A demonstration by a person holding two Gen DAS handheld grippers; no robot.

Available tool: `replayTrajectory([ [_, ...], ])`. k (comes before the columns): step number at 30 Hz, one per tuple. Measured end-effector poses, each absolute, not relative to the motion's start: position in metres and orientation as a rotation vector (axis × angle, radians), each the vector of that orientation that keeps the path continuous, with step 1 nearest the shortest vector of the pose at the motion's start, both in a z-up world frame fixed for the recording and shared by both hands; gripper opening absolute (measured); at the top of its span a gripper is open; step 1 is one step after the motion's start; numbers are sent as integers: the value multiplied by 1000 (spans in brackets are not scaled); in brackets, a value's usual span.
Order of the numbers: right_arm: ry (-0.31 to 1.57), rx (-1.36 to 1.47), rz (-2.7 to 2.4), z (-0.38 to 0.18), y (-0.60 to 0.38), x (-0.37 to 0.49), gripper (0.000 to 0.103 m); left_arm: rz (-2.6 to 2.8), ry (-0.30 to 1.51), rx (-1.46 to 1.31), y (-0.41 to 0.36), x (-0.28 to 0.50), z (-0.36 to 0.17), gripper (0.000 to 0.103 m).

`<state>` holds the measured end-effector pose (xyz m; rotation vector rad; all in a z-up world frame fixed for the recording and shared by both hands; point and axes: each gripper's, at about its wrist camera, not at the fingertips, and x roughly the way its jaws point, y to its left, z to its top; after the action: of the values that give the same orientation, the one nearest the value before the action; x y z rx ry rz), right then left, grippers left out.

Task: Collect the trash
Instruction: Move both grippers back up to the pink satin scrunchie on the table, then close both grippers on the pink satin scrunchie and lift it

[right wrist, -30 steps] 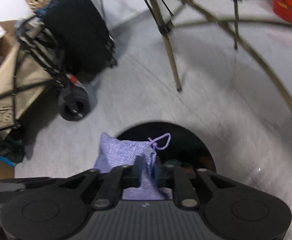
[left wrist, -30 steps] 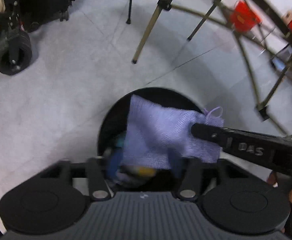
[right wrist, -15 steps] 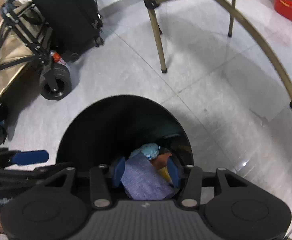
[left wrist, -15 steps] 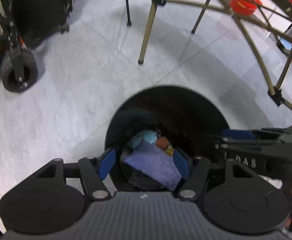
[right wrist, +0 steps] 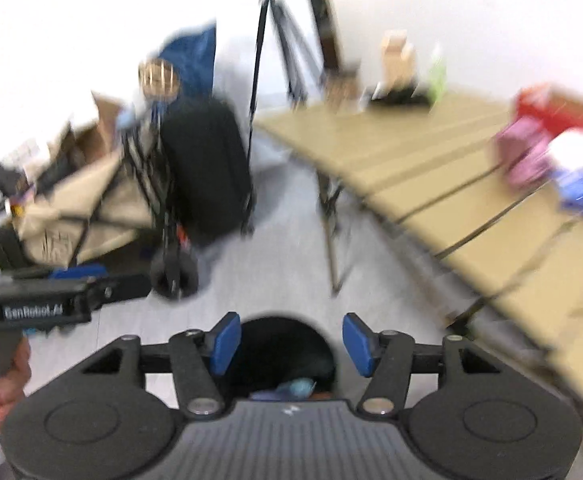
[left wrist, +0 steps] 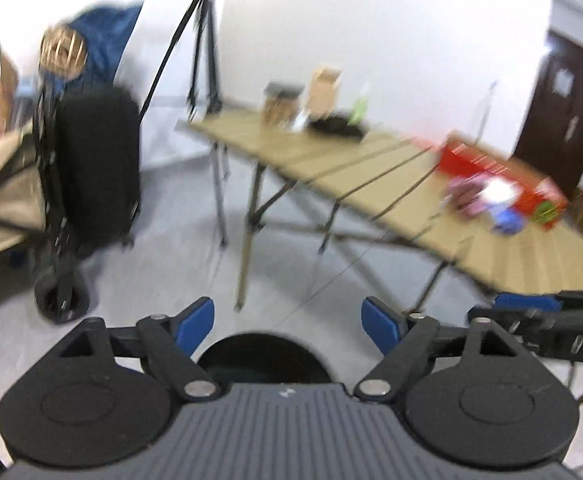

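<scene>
Black and round, the trash bin [left wrist: 261,354] sits on the floor just beyond and below both tongs, its mouth showing between their blue pads. Pale blue and purple scraps [right wrist: 297,388] lie inside it, seen in the right wrist view. The left tongs [left wrist: 287,322] gape wide with nothing between the pads, having just been opening. The right tongs [right wrist: 287,344] stand about half open, also empty, and have likewise just been opening. Both point slightly downward over the bin, side by side; a hand [right wrist: 5,384] grips the left handle. Blurred beyond is a tan slatted folding table [left wrist: 371,168] carrying a red box [left wrist: 495,172] and pink and blue trash [right wrist: 551,168]. A black suitcase [left wrist: 95,164] stands on the grey floor [left wrist: 163,280].
</scene>
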<state>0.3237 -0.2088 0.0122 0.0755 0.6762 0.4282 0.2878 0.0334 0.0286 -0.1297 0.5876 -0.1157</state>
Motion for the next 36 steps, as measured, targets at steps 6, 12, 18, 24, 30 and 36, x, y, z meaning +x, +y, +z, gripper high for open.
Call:
replayTrajectory([
  [6,459,145,285,60,-296,229,69,-260,453,-113,-32,227,58,92],
  [12,406,219,160,60,-366,208,69,-356,378,67,-120,251,49,85],
  [18,410,221,125,51,-399,242,68,-362,389,183,-195,350,28,66],
  [24,421,201,80,49,-426,303,67,-291,435,-103,-216,482,37,73],
  [30,435,183,86,41,-435,350,65,-331,545,166,-267,541,-12,67],
  [36,491,210,89,17,-433,373,61,-369,600,82,-245,539,-21,16],
])
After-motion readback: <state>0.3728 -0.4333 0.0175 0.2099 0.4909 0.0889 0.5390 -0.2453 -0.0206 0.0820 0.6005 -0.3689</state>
